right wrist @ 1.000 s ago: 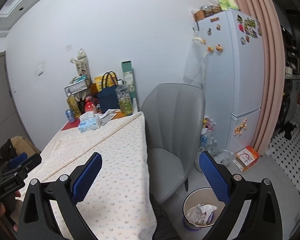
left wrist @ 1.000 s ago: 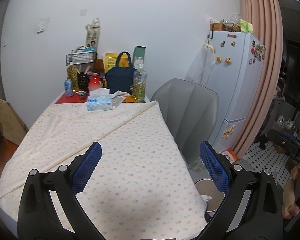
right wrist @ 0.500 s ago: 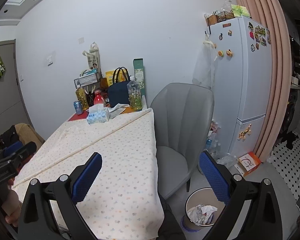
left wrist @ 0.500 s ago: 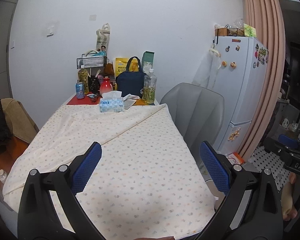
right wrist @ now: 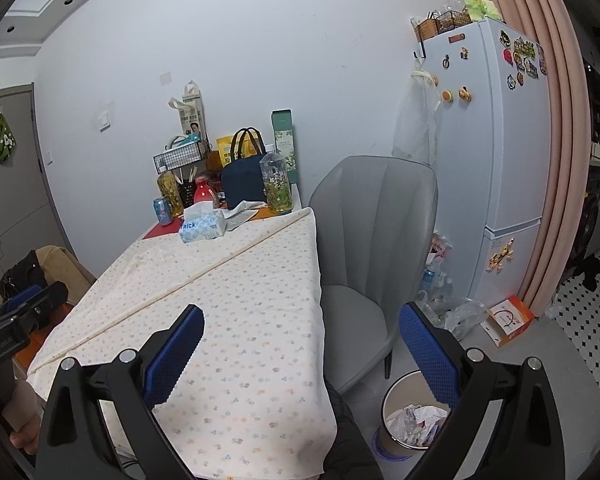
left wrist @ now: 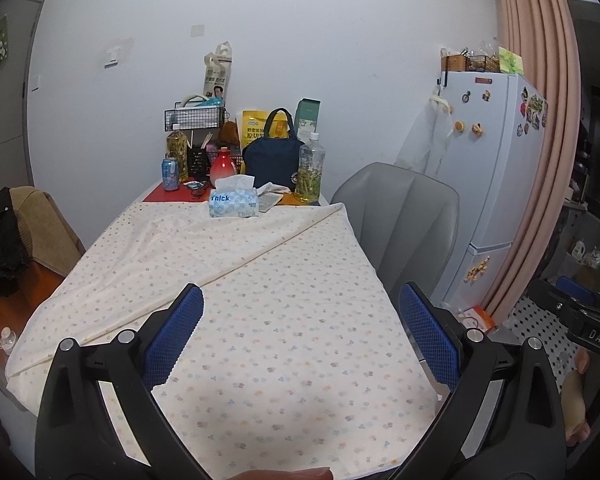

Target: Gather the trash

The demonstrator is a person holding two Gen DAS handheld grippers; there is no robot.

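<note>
My left gripper (left wrist: 300, 336) hangs open over the near end of a table (left wrist: 284, 320) covered with a dotted cream cloth, nothing between its blue pads. My right gripper (right wrist: 300, 344) is open too, above the table's near right corner. On the floor to the right of the table stands a round trash bin (right wrist: 387, 398) holding crumpled white paper (right wrist: 418, 418). At the far end lie a crumpled white paper (left wrist: 274, 189), a blue drink can (left wrist: 170, 174) and a tissue box (left wrist: 233, 202). No loose trash lies on the near cloth.
A grey chair (right wrist: 374, 232) stands at the table's right side, a white fridge (right wrist: 496, 168) behind it. Bottles, a navy bag (left wrist: 272, 160) and a wire rack crowd the far end. Plastic bags and an orange box (right wrist: 510, 320) lie on the floor. A brown chair (left wrist: 36, 224) is at left.
Both grippers have risen and drawn back a little, so more wall and room show. The bin has dropped out of the left wrist view. Both jaws stay open and empty.
</note>
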